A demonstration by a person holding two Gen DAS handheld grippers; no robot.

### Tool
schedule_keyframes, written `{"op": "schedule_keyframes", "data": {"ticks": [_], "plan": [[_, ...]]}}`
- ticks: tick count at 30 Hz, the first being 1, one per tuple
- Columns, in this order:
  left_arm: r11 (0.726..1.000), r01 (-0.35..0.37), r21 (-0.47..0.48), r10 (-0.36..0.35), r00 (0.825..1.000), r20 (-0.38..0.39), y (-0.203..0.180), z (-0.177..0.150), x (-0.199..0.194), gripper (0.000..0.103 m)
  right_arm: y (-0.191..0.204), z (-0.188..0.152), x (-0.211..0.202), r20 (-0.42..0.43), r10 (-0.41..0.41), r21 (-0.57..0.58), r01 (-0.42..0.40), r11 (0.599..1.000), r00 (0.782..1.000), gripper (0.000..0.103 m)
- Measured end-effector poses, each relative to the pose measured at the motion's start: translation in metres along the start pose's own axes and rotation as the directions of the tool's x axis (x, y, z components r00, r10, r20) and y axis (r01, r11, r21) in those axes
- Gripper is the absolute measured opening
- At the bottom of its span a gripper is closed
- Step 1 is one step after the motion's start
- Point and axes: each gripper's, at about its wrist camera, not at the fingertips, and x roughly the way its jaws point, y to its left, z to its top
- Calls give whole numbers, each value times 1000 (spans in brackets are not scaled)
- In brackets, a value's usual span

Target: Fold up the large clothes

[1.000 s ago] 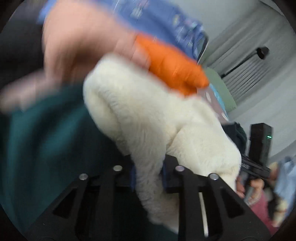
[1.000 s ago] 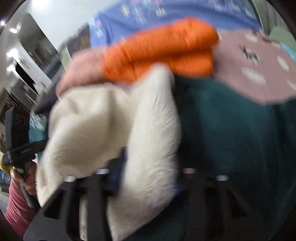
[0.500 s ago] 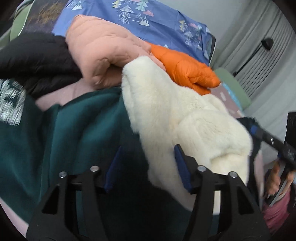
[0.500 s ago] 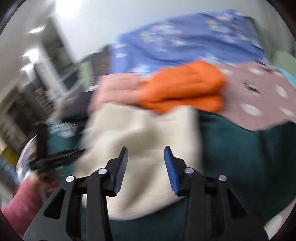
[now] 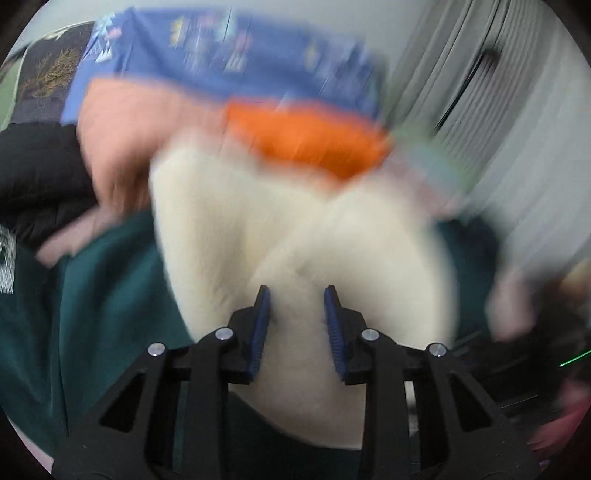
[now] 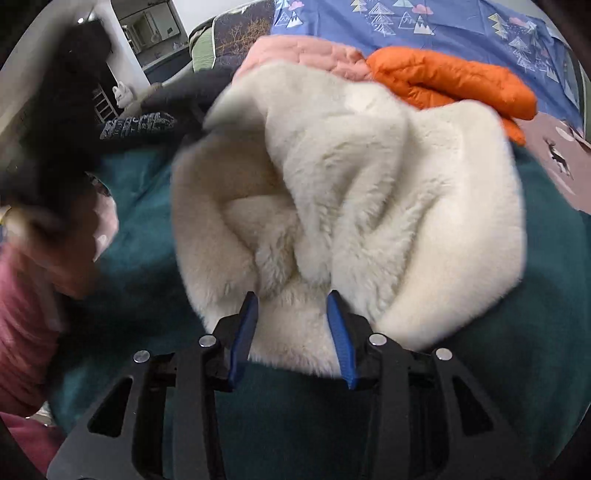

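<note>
Through the left wrist camera, heavily blurred, I see my left gripper [image 5: 297, 295] with its blue-padded fingers pressed into the bunched cream fluffy fleece garment [image 5: 295, 229], which lies on a dark teal blanket [image 5: 92, 314] with an orange puffer jacket [image 5: 314, 136] beyond the fingertips. Through the right wrist camera, my right gripper [image 6: 291, 299] clamps a fold of the same fleece directly ahead, a pink quilted jacket [image 6: 295, 51] behind it.

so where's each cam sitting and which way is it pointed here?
Left wrist: on the left gripper, looking along its fingers at the cream fleece; own black fingers with blue pads show; blurred.
Right wrist: on the right gripper, facing the same fleece; own fingers show, plus a blurred pink sleeve at left.
Shared: fleece, orange jacket, teal fabric, blue sheet.
</note>
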Motion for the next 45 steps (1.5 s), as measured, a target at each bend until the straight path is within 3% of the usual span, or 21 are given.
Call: {"op": "schedule_keyframes", "data": {"ticks": [3, 6, 8, 10, 13, 15, 17, 20, 23, 25, 27, 29, 31, 33, 35, 36, 39, 40, 41, 42, 45], "plan": [[997, -41, 70, 35, 996, 77, -4, -19, 3, 31, -13, 14, -34, 136, -16, 48, 10, 999, 991, 42], [998, -42, 47, 40, 998, 53, -4, -14, 3, 31, -19, 35, -34, 211, 5, 85, -24, 996, 977, 38], [998, -39, 44, 37, 998, 56, -4, -14, 3, 31, -27, 38, -6, 155, 5, 115, -23, 993, 988, 35], [999, -25, 33, 23, 998, 58, 1, -16, -2, 31, -35, 21, 42, 11, -97, 135, 95, 986, 995, 30], [1000, 13, -21, -11, 998, 54, 10, -21, -20, 33, -26, 6, 49, 91, -148, 72, 142, 987, 985, 29], [998, 23, -61, -19, 997, 71, 16, -25, -36, 48, -18, 11, 48, 77, -177, 53, 173, 983, 981, 30], [993, -77, -95, 89, 986, 138, 29, -32, -62, 72, -16, 10, 51, 88, -182, 35, 180, 983, 979, 31], [973, -170, -157, 201, 956, 216, 59, -45, -96, 74, -15, 12, 54, 97, -176, 35, 174, 984, 980, 31], [912, -220, -347, 312, 920, 236, 121, -68, -133, 77, -17, 11, 50, 100, -177, 33, 175, 984, 979, 31], [829, -247, -502, 395, 893, 214, 175, -90, -156, 77, -21, 5, 51, 100, -179, 30, 177, 984, 979, 31], [722, -256, -642, 470, 863, 185, 231, -110, -180, 77, -19, 6, 53, 100, -184, 26, 182, 983, 978, 32], [645, -253, -721, 512, 844, 162, 270, -121, -195, 76, -16, 6, 53, 98, -193, 20, 192, 981, 976, 32], [582, -235, -779, 550, 819, 164, 300, -127, -210, 75, -16, 5, 53, 99, -198, 17, 197, 980, 975, 32], [529, -243, -813, 610, 775, 165, 327, -126, -226, 75, -16, 5, 53, 100, -196, 19, 195, 981, 975, 32], [497, -256, -829, 656, 736, 167, 346, -123, -241, 75, -16, 5, 53, 100, -196, 20, 195, 981, 975, 32], [488, -244, -838, 664, 727, 174, 359, -119, -247, 76, -15, 5, 53, 100, -198, 19, 197, 980, 975, 32], [462, -205, -863, 650, 740, 173, 388, -106, -247, 74, -15, 6, 54, 101, -202, 18, 201, 979, 974, 32], [457, -191, -869, 638, 751, 170, 397, -104, -245, 68, -15, 6, 54, 101, -203, 17, 203, 979, 974, 32], [462, -178, -869, 624, 761, 176, 402, -102, -241, 33, -15, 5, 54, 102, -204, 17, 204, 979, 974, 32], [468, -173, -867, 612, 771, 177, 405, -100, -240, 20, -14, 5, 54, 102, -205, 17, 205, 979, 973, 32], [524, -187, -831, 620, 753, 222, 389, -89, -246, 10, -14, 5, 53, 102, -207, 16, 207, 978, 973, 32]]}}
